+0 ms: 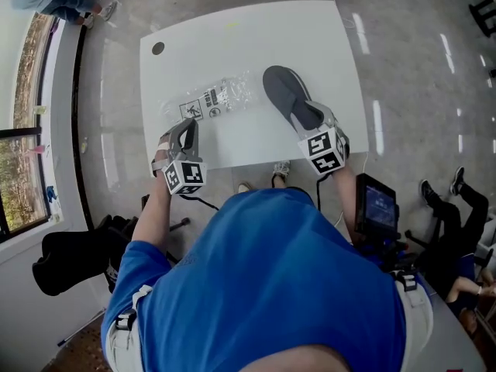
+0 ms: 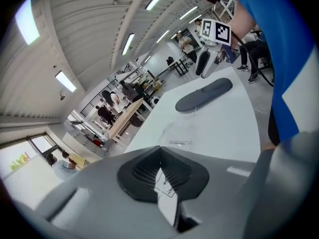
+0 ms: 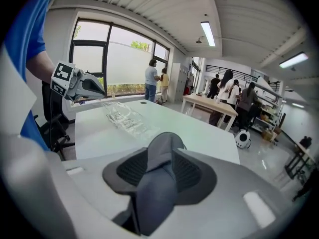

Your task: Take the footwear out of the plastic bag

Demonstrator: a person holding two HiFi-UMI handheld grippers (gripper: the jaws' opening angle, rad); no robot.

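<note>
- My left gripper [image 1: 186,127] has its jaws together. In the left gripper view a thin clear film is pinched between the pads [image 2: 137,176], and it looks like the edge of the plastic bag [image 1: 209,99].
- The rest of the bag runs straight out ahead of those jaws, crumpled and see-through, low over the white desk [image 1: 310,37]. Its printed label faces up.
- My right gripper [image 1: 310,121] has its jaws clamped on one end of the grey slipper [image 1: 283,91]. The right gripper view shows grey fabric squeezed between both pads [image 3: 192,176].
- The slipper's other end points ahead of the right jaws. I can't tell whether it rests on the desk or hangs just above it.
- The slipper is outside the bag, just beside it and apart from it, on the right-jaw side.
- Both grippers sit near the desk's near edge, with bag and slipper between them and the far side.
</note>
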